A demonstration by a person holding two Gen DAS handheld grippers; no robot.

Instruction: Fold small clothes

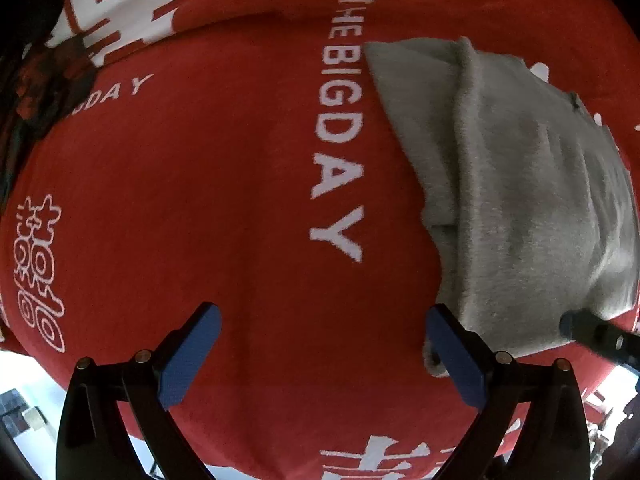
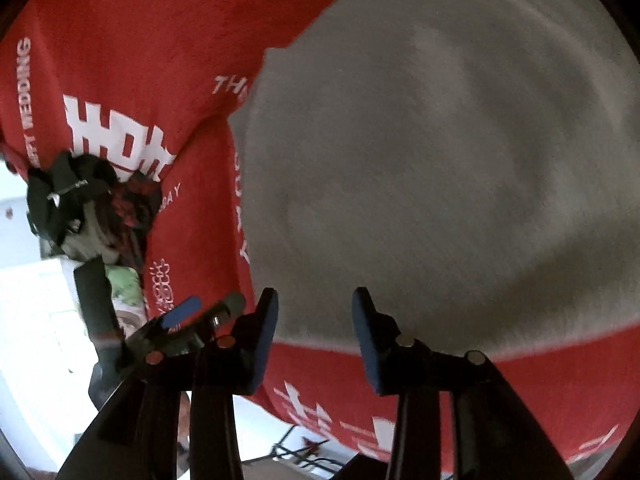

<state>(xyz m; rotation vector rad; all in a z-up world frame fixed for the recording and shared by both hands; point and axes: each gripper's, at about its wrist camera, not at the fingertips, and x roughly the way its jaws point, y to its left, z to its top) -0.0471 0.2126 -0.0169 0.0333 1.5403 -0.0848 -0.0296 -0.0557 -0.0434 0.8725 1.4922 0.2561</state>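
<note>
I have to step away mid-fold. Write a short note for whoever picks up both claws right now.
Left claw: open, empty, pointing down over the red printed cloth; its right finger sits at the near corner of the fuzzy grey garment.
Right claw: open, nothing between its fingers, at the garment's near edge.
Done: the grey garment lies partly folded, one layer lapped over.
Left: finish folding it, then the dark pile of clothes at the cloth's edge.
</note>
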